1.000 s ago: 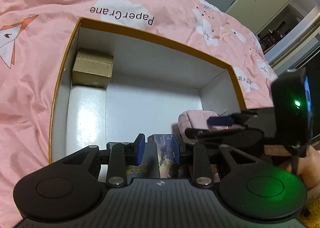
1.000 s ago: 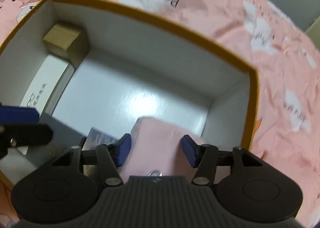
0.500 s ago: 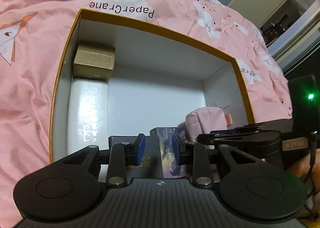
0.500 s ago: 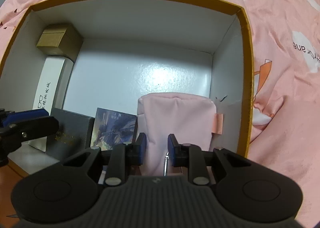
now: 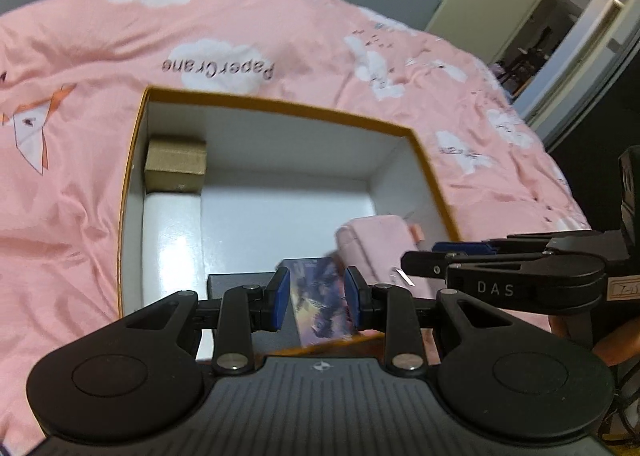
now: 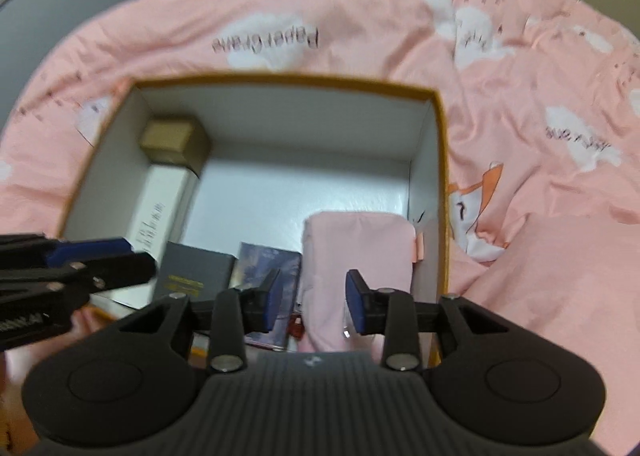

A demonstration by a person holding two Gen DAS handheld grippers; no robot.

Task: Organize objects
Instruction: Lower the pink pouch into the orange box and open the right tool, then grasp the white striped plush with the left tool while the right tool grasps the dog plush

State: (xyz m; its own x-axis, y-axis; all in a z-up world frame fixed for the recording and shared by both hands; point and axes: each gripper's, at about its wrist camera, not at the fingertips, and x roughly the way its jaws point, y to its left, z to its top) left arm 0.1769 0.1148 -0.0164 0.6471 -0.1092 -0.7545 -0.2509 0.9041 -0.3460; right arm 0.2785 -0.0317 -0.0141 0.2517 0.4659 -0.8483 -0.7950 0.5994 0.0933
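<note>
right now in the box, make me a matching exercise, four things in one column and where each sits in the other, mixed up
Things:
1. brown carton
2. long white box
3. pink pouch
4. dark grey box

Places in the open box, right wrist view:
A. near end, against the right wall
B. far left corner
C. near end, left of the picture card
D. along the left wall, just nearer than the carton

Pairs: 1-B, 2-D, 3-A, 4-C
</note>
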